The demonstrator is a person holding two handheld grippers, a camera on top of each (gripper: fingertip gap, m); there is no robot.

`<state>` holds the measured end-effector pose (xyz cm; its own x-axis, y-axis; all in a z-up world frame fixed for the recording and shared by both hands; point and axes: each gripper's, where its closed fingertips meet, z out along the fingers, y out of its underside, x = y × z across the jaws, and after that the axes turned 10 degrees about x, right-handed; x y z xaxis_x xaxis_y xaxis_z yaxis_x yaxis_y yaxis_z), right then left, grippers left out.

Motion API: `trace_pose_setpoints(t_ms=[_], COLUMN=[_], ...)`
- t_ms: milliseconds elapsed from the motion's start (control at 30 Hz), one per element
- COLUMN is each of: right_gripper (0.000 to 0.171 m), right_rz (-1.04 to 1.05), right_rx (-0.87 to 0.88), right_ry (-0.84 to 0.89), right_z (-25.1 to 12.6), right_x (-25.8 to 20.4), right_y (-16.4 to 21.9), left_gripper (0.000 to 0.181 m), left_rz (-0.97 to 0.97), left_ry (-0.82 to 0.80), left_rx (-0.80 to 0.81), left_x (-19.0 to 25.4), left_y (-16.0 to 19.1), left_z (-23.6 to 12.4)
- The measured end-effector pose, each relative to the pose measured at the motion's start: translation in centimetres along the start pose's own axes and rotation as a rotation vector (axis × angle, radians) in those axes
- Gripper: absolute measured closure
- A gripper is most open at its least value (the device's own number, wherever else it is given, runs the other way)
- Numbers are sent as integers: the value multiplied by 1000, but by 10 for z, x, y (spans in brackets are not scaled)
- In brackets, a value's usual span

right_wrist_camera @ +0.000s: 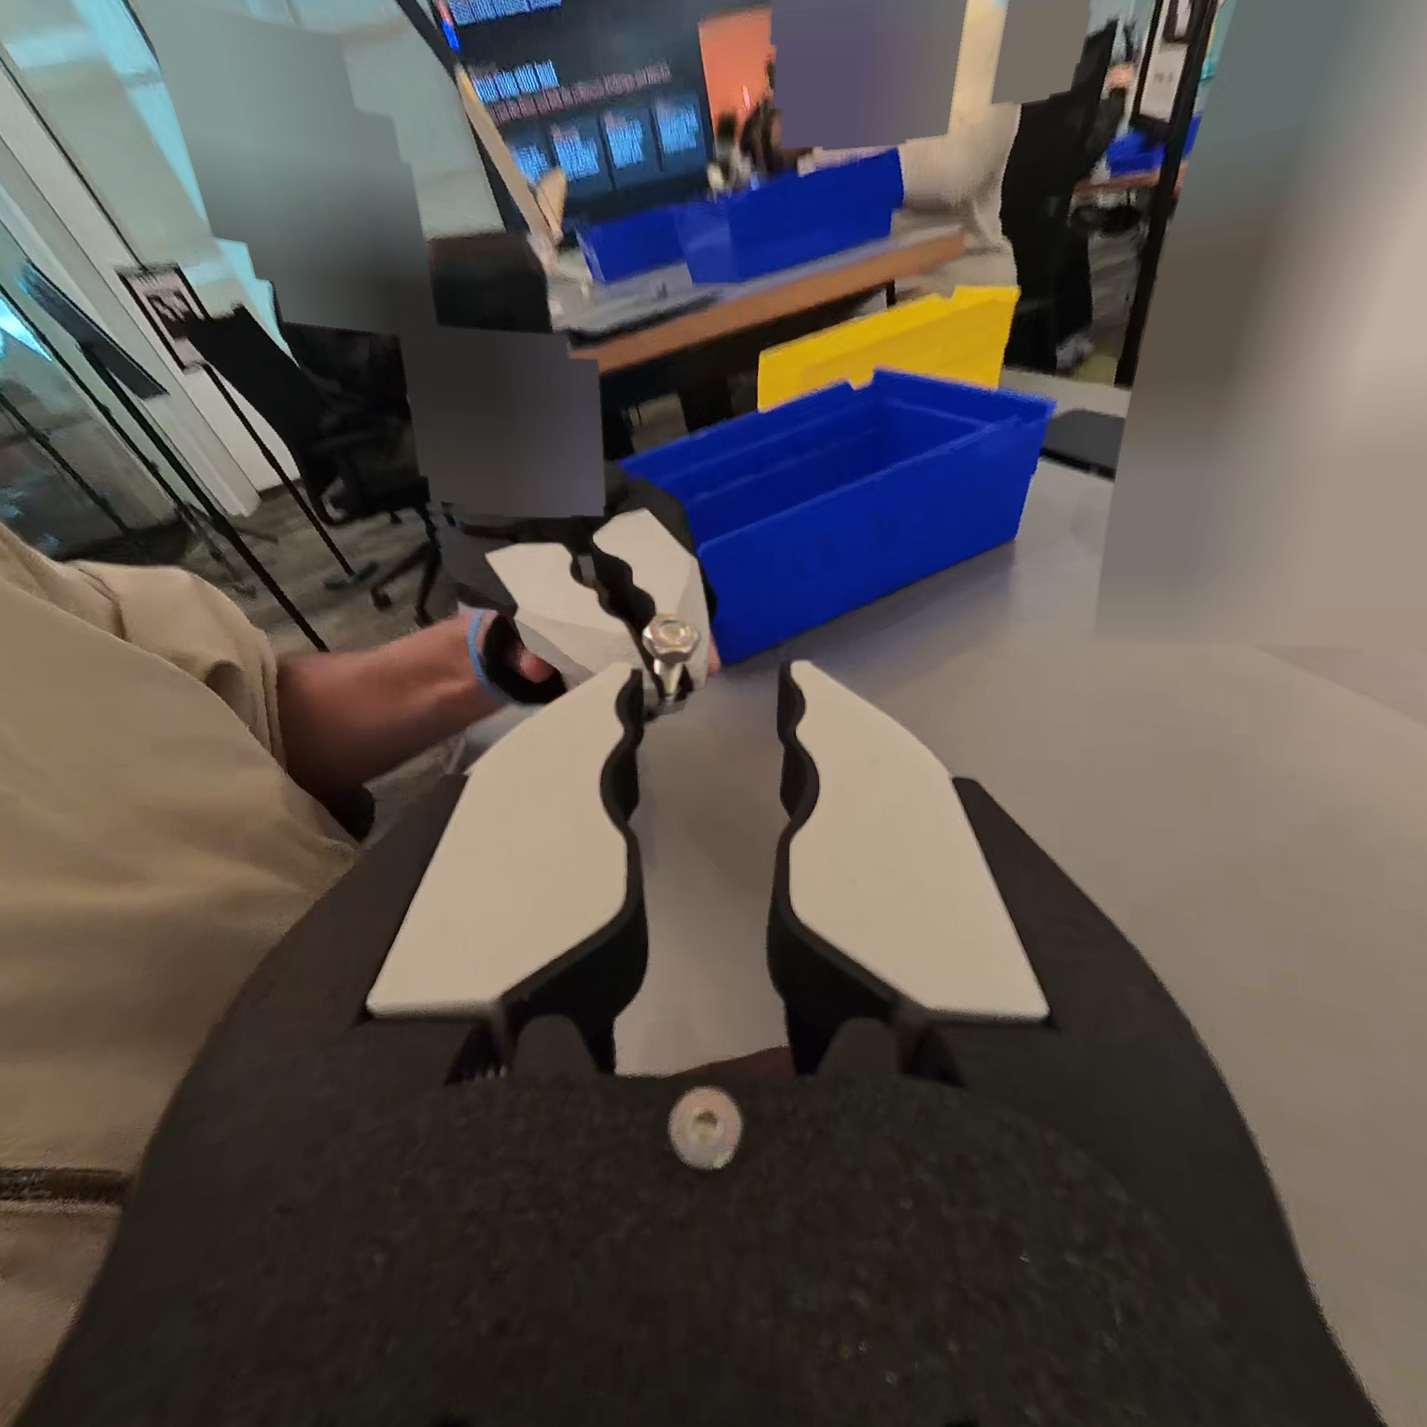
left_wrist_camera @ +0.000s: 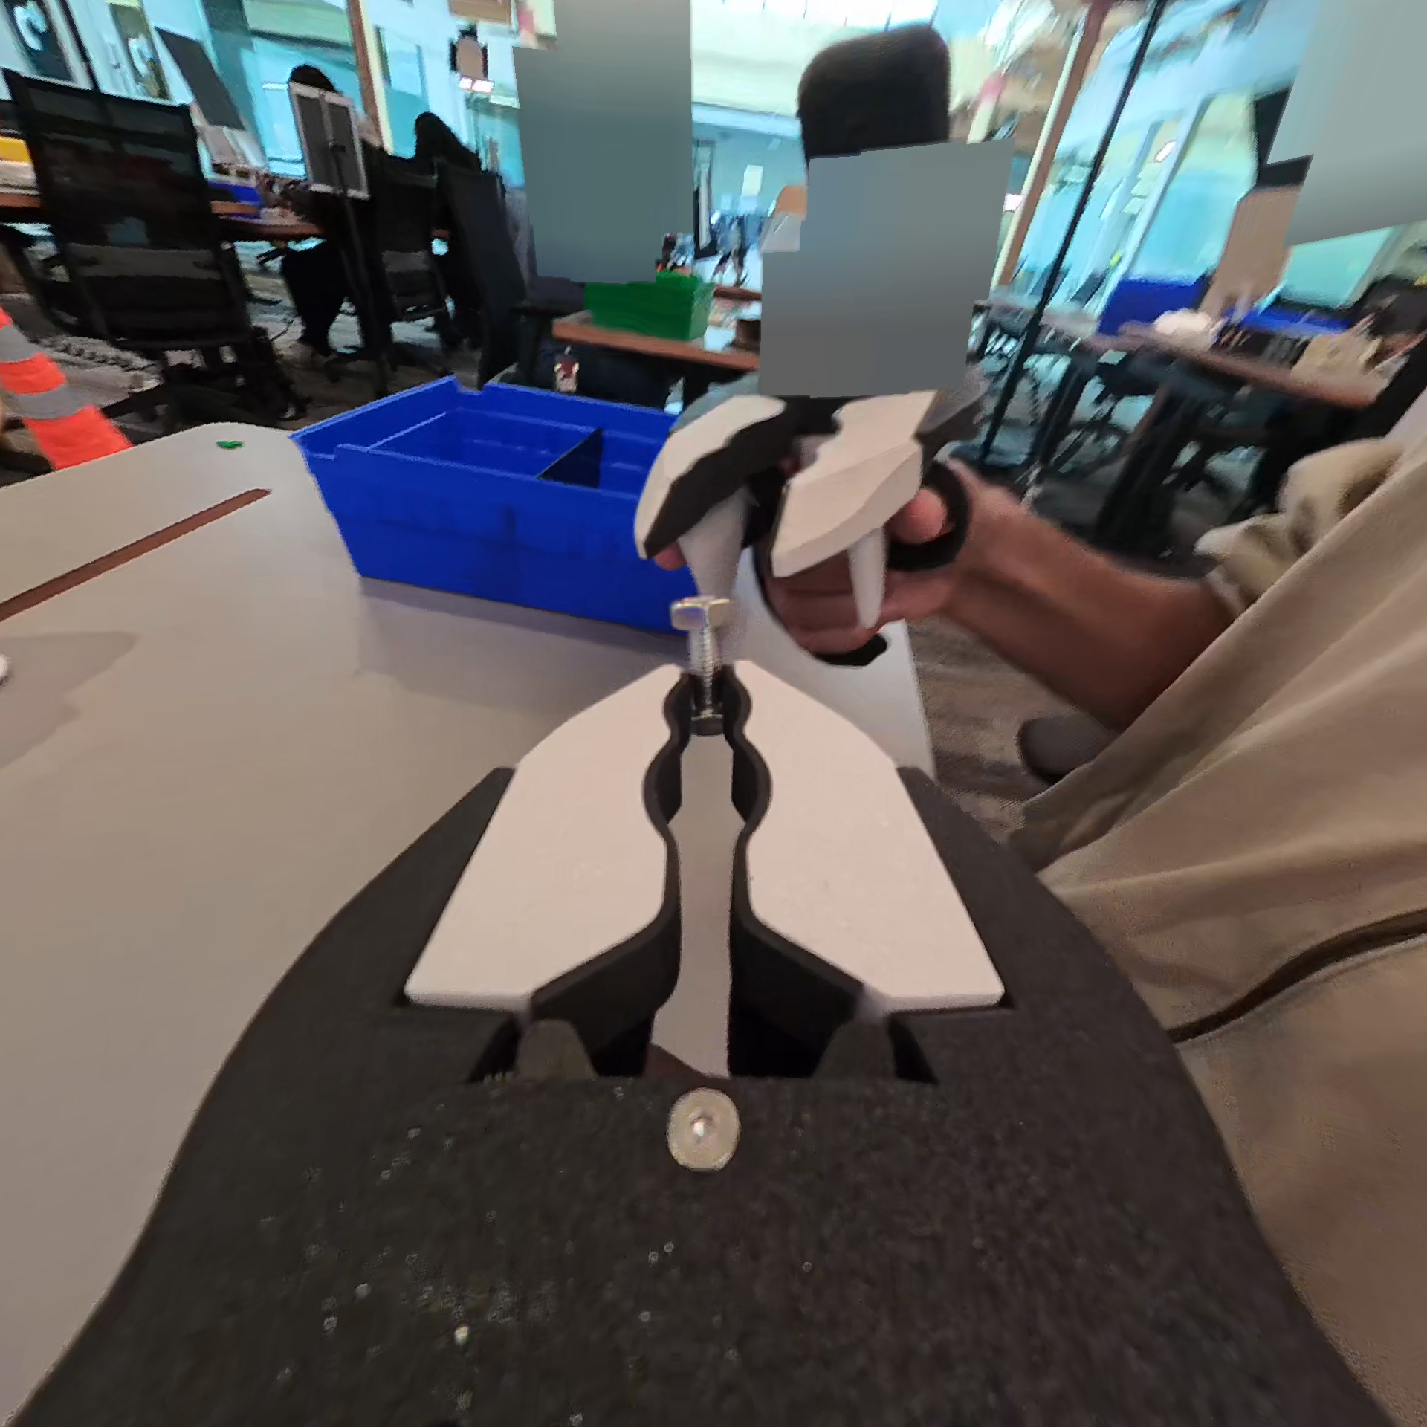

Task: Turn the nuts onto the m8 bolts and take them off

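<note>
Left gripper [left_wrist_camera: 706, 699] clenched on the bolt [left_wrist_camera: 701, 656], held upright at the fingertips, hex head on top (nut at the tips, partly hidden). Right gripper [right_wrist_camera: 706, 687] released, jaws spread just beside the bolt head. Blue bin [left_wrist_camera: 494, 502] behind on the grey table [left_wrist_camera: 232, 733].

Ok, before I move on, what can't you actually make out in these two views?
- Nut: left wrist view, at the left claw tips, pads cover it; thread engagement unreadable.
- Bolt: right wrist view, lower shank hidden behind the right claw finger.
- Blue bin: both views, the walls hide its floor; contents unknown.
- Spare nuts or bolts on the table: none discernible.
</note>
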<state>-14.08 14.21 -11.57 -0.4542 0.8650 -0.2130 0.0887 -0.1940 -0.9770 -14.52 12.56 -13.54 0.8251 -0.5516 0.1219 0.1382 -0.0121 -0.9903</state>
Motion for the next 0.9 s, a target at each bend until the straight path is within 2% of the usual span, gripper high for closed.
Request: trace_pose_setpoints(t_ms=[167,333,500,533,667,900], right_gripper=[139,144,147,152,157,157], right_rz=[37,102,74,62,-55,-473], right_rx=[-200,-240,-307,-318,-378,-437], right_ry=[88,87,108,99,44,-167], right_z=[10,16,17,17,14,10], right_x=[7,4,6,5,-2,-11], right_y=[25,36,48,49,53,55], left_gripper=[174,174,174,174,174,174], left_rz=[195,388,467,480,438,228], left_ry=[-95,-142,-125,-119,-49,114], left_rx=[-159,-320,-390,-399,-413,-375], left_x=[-15,-22,-19,-17,-9,6], left_y=[17,33,41,42,46,48], left_z=[-2,-5,-5,-5,-6,-6])
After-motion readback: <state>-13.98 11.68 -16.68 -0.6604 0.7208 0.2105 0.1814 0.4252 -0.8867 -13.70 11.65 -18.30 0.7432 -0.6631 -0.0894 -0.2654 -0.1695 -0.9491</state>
